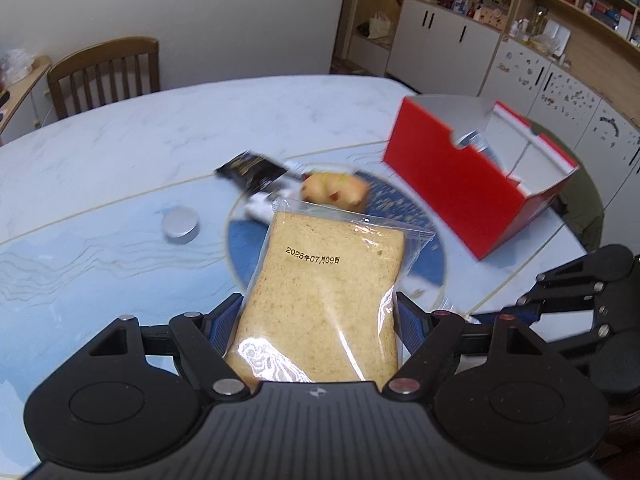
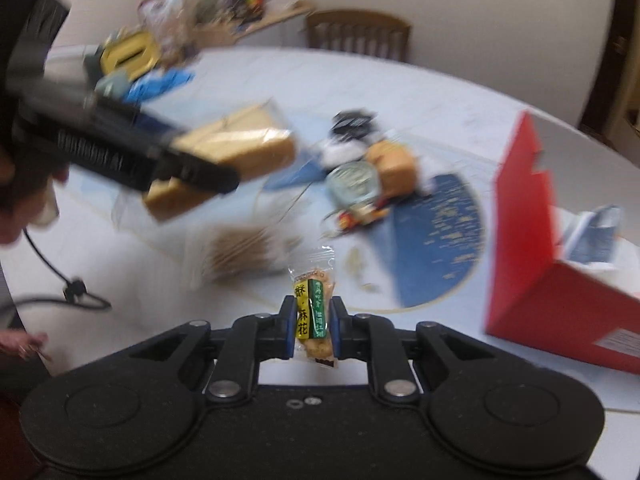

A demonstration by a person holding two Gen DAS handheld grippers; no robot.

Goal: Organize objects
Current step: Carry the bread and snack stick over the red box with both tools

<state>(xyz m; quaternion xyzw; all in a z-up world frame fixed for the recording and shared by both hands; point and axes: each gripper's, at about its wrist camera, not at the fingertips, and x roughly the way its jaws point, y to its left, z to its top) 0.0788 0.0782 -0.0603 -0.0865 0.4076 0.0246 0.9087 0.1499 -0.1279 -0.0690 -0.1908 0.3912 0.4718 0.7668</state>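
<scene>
Bread (image 1: 320, 300) in left claw (image 1: 320, 320) – red box (image 1: 460, 184) well apart.

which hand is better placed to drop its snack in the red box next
Probably right. The right gripper is shut on a small snack packet, with the red box close beside it. The left gripper holds the bagged bread farther back.
</scene>
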